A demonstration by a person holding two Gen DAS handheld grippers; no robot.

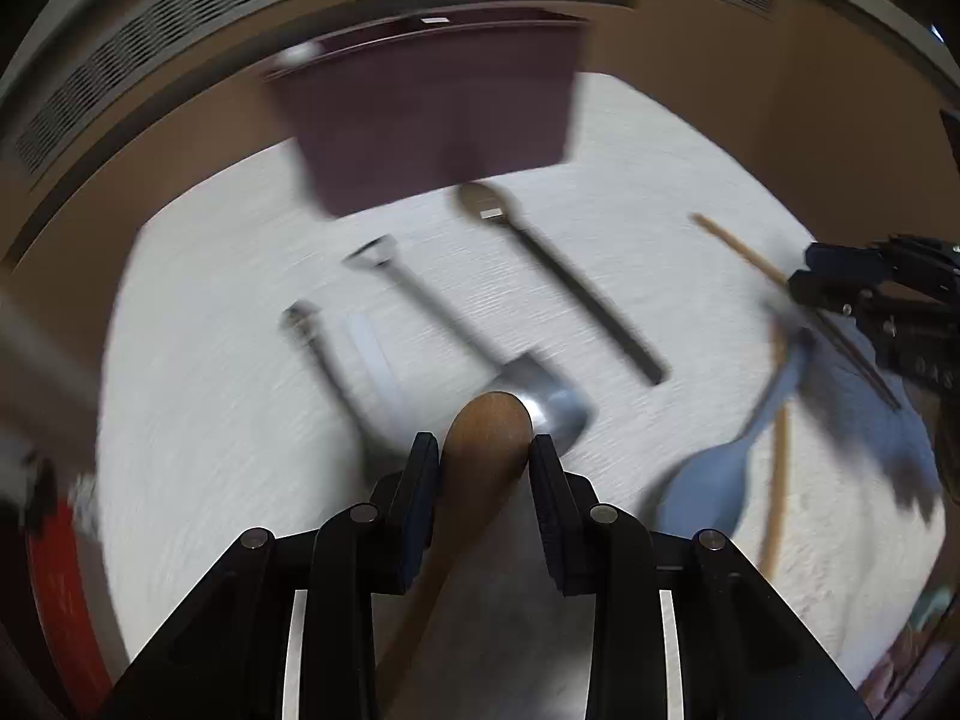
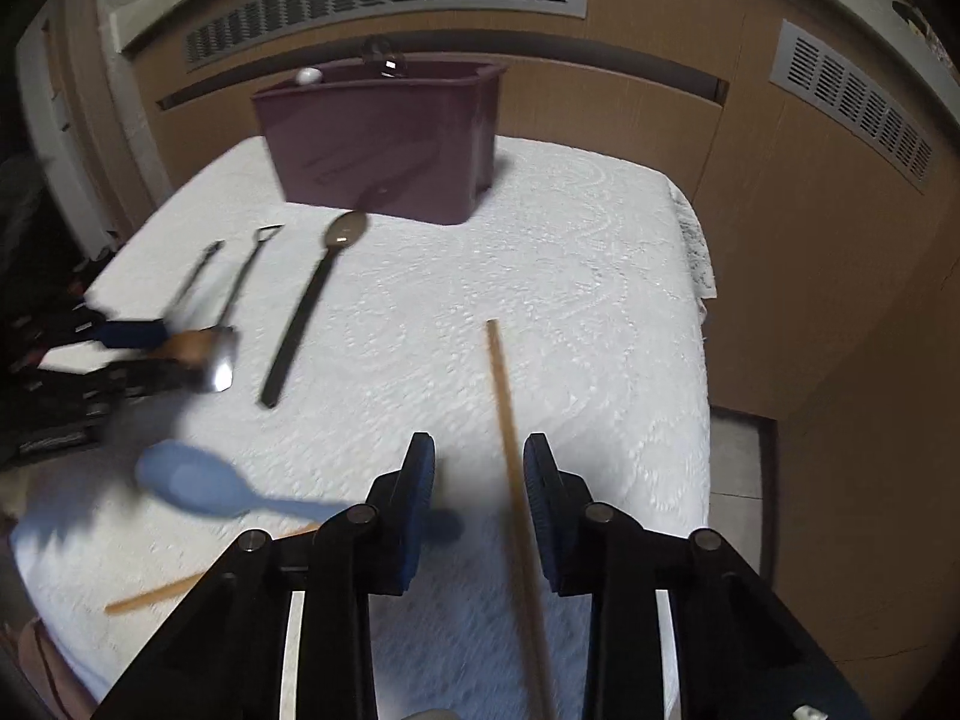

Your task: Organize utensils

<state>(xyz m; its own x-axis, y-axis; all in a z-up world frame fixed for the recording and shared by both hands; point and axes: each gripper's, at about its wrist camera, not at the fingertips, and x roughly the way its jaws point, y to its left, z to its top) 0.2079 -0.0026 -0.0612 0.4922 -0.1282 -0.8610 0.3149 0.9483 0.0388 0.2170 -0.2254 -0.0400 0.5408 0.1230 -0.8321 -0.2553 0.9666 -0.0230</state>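
Note:
My left gripper (image 1: 483, 456) is shut on a wooden spoon (image 1: 489, 438), held above the white tablecloth. My right gripper (image 2: 479, 468) is open, with a wooden chopstick (image 2: 510, 432) passing between its fingers, close to the right one. A maroon bin (image 2: 390, 138) stands at the back of the table and shows in the left wrist view (image 1: 432, 120) too. On the cloth lie a dark-handled spoon (image 2: 312, 300), a metal spatula (image 1: 540, 396), another metal utensil (image 1: 318, 342), a blue spoon (image 2: 198, 486) and a second chopstick (image 2: 198, 585).
The table's right edge (image 2: 702, 360) drops to the floor. A wood-panelled wall with vent grilles (image 2: 390, 6) runs behind the bin. A red object (image 1: 54, 570) sits at the left edge of the left wrist view.

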